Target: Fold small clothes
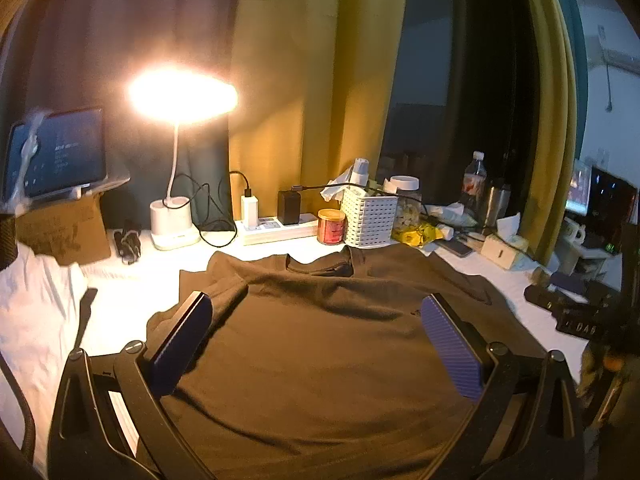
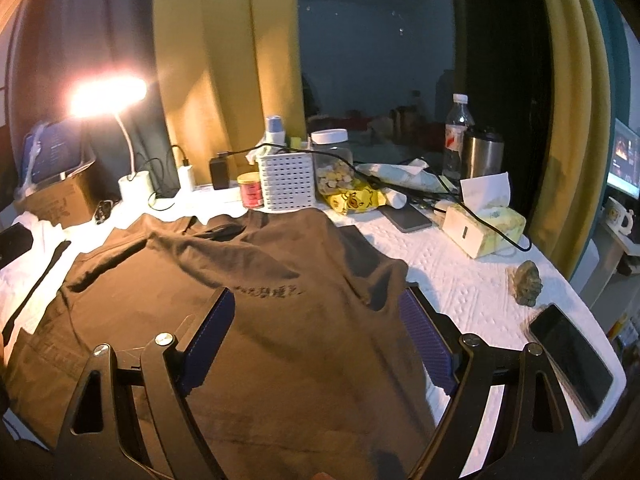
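Brown T-shirt lies spread on tabletop, unfolded; both sleeves out. Left gripper and right gripper: jaws released, empty. Folding all ahead.

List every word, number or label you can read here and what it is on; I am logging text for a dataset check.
No text here can be read for certain.
T-shirt: a short line of dark print on the chest, too blurred to read.
Tablet: lines of pale screen text, too small.
Red jar: a label, illegible.
Water bottle: red label, illegible.
Black device at the table's right edge: pale digits, too blurred.
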